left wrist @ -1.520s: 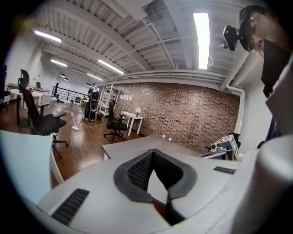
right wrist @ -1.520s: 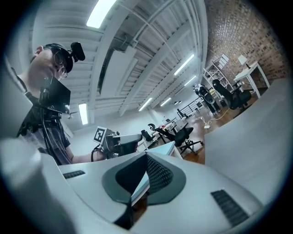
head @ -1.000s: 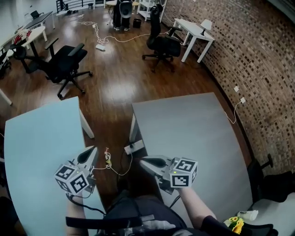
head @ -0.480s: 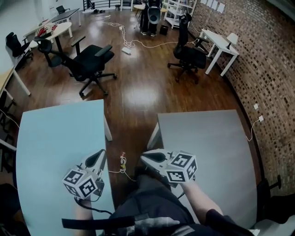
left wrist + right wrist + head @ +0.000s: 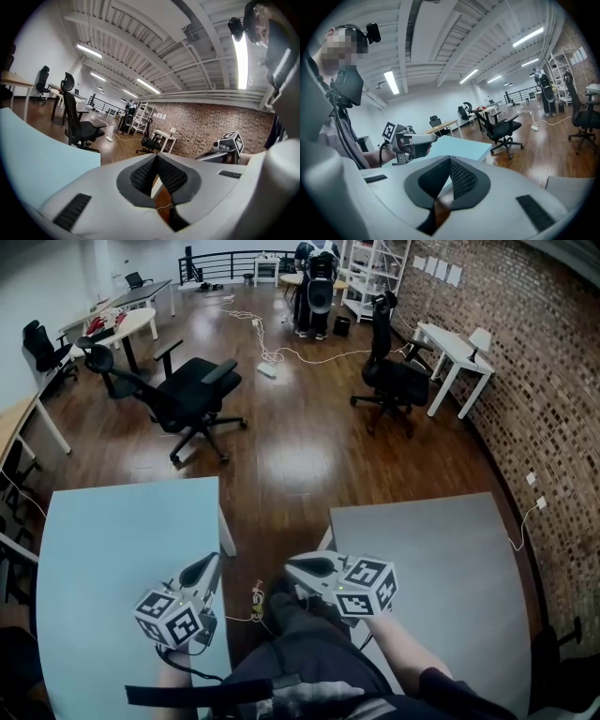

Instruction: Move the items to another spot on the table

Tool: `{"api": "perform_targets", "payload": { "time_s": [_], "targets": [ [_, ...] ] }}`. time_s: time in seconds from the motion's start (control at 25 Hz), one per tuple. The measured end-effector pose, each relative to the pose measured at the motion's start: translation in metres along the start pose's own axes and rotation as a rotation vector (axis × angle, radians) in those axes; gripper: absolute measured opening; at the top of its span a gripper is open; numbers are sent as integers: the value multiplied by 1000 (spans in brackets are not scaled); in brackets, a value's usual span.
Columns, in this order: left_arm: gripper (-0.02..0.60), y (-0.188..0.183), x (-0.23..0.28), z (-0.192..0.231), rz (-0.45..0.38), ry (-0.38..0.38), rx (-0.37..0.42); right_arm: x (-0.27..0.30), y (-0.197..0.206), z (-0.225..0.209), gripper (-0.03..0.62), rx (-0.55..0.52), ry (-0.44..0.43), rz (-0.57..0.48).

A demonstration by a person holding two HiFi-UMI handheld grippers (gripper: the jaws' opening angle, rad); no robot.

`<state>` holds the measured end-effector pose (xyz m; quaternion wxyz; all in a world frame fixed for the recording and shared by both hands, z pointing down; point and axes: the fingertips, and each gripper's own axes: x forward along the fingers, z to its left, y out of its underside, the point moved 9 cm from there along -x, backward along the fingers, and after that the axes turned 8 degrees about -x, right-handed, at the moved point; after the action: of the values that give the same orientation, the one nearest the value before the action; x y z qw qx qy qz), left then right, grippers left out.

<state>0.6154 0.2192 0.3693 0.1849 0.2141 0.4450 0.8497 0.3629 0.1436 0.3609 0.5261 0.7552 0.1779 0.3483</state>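
Holds the left tool [image 5: 210, 562] shut tight, pads pressed together on nothing, over the inner edge of a pale blue surface [image 5: 103, 549]. Holds the right tool [image 5: 291, 566] the same way, closed and empty, just off the near left corner of a grey surface [image 5: 441, 568], tip aimed across the gap towards the other tool. Keeps both low, just above a lap in dark clothing [image 5: 300, 662].

Cannot tell from these views where the items lie.

Looks down on a strip of dark wooden floor [image 5: 281, 456] between the two surfaces, with a thin cable [image 5: 255, 601] in that gap.

Takes in a wide office beyond:
- a black office chair [image 5: 192, 395] on castors, out on the floor past the blue surface
- a second black chair [image 5: 394, 381] near a white desk [image 5: 455, 348] beside the brick wall [image 5: 544, 381]
- wall sockets [image 5: 534, 479] low on that wall, level with the grey surface
- white cables and a power strip [image 5: 267, 369] loose on the floor farther back
- white shelving [image 5: 370, 277] and a dark railing [image 5: 220, 259] at the far end
- more desks and chairs [image 5: 103, 334] along the left side

Shows, from the two tool views, a white beamed ceiling with strip lights [image 5: 241, 51].
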Motion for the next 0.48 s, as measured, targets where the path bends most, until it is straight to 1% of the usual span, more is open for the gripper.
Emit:
{"api": "perform_targets", "payload": {
  "time_s": [0.12, 0.2, 0.36, 0.48],
  "targets": [
    [-8, -5, 26, 9, 18, 9, -6, 11, 0, -27, -20, 11, -6, -9],
    [-7, -9, 46, 16, 33, 9, 5, 21, 1, -48, -20, 20, -9, -16],
    [-6, -23, 87, 35, 69, -16, 49, 45, 3, -95, -20, 56, -32, -10],
    [-6, -38, 116, 54, 104, -42, 38, 71, -1, -134, -20, 89, -56, 16]
  ]
}}
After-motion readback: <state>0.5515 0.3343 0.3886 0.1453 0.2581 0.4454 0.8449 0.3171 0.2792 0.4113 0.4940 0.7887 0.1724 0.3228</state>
